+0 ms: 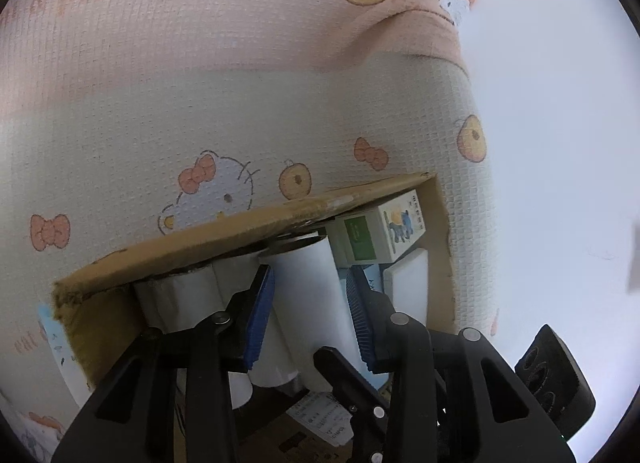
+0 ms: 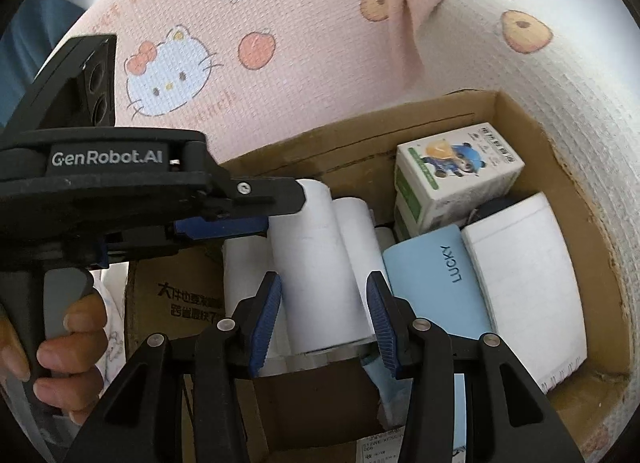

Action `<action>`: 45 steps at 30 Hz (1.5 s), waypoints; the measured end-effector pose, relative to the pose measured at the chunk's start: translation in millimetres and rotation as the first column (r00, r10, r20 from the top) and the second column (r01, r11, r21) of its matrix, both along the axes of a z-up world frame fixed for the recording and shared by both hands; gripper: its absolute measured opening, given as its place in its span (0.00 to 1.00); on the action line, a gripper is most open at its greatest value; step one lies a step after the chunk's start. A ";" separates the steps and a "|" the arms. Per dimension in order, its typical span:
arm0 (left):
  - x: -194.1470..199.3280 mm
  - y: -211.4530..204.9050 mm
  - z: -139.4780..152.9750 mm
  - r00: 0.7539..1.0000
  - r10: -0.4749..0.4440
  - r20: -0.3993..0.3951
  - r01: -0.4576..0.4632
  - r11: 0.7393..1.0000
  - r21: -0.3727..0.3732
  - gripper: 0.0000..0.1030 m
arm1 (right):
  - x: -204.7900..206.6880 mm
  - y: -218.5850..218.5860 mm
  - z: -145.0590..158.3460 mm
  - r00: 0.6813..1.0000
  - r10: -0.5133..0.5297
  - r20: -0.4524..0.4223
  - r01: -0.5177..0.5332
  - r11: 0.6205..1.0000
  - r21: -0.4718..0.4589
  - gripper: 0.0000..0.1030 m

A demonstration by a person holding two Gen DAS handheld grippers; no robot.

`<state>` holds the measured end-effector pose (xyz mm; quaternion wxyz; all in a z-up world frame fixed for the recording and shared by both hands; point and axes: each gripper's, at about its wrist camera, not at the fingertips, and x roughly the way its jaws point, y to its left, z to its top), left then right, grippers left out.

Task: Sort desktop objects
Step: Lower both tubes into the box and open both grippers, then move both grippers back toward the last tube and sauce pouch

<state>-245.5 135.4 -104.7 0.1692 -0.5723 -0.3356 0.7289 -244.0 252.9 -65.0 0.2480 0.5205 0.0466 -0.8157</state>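
While both grippers hang over the cardboard box point(image 2: 592, 247) on the cartoon-print cloth point(image 2: 320, 63), the left gripper point(image 1: 310, 317) has its jaws spread, a white paper roll point(image 1: 304, 303) lying between the blue pads point(image 1: 260, 319), contact unclear. Beside that roll on the left lies another white roll point(image 1: 180, 299). In the right wrist view the left gripper point(image 2: 256, 207) comes in from the left, fingertips at the rolls' far end. Right gripper point(image 2: 324, 321) is also open, straddling the near end of the same white paper roll point(image 2: 320, 275), apparently not clamped. Right of the rolls lies a light blue LUCKY item point(image 2: 440, 287), then a white notebook point(image 2: 528, 283); a small printed carton point(image 2: 456, 175) sits behind them.
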 end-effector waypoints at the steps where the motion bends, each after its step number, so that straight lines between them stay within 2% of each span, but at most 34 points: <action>1: 2.0 -1.8 0.7 1.000 -0.002 -0.006 0.002 1.000 -0.002 0.39 | 1.4 1.2 1.7 1.000 -0.002 -0.003 0.002 1.000 0.001 0.40; 9: 19.9 -13.7 10.2 0.998 -0.028 -0.049 0.028 1.000 0.006 0.40 | 18.5 3.7 8.8 1.000 0.002 -0.018 -0.001 1.000 0.027 0.40; 12: 29.5 -17.3 20.2 0.995 -0.030 -0.097 0.028 0.999 -0.025 0.41 | 28.5 4.5 13.8 1.000 0.007 -0.024 -0.006 0.999 0.032 0.41; 15: 45.0 -29.9 31.4 0.985 0.047 -0.168 -0.060 0.995 -0.075 0.41 | 38.5 5.4 22.6 0.998 -0.005 -0.068 0.008 0.999 0.039 0.41; 19: 63.1 -47.3 40.4 0.967 0.098 -0.236 -0.115 0.992 -0.058 0.41 | 49.8 3.6 29.2 0.994 -0.005 -0.109 0.009 0.999 0.039 0.41; 22: 75.2 -61.6 46.8 0.952 0.107 -0.286 -0.116 0.993 -0.018 0.30 | 64.7 -7.3 36.9 0.987 0.027 -0.155 -0.017 0.998 0.063 0.41; 24: 85.5 -72.8 54.3 0.937 0.120 -0.328 -0.138 0.990 -0.034 0.26 | 75.6 -20.1 43.3 0.982 0.046 -0.184 -0.035 0.997 0.063 0.41; 27: 102.3 -86.7 65.7 0.908 0.128 -0.398 -0.170 0.983 -0.072 0.25 | 82.1 -33.3 46.8 0.968 0.065 -0.242 -0.054 0.997 0.053 0.41; 32: 133.8 -111.7 75.9 0.877 0.086 -0.473 -0.169 0.976 -0.136 0.25 | 107.8 -49.6 61.1 0.928 0.104 -0.357 -0.089 0.994 0.058 0.41; 35: 149.9 -127.9 76.5 0.857 0.072 -0.510 -0.164 0.977 -0.138 0.25 | 128.0 -60.6 68.8 0.904 0.134 -0.405 -0.123 0.991 0.052 0.41; 40: 167.8 -146.1 67.6 0.854 0.074 -0.514 -0.173 0.974 -0.146 0.25 | 157.3 -79.4 74.2 0.864 0.178 -0.471 -0.158 0.984 0.081 0.41; 45: 183.1 -163.1 59.0 0.849 0.042 -0.526 -0.176 0.962 -0.207 0.25 | 174.4 -99.5 71.1 0.852 0.223 -0.474 -0.194 0.975 0.110 0.41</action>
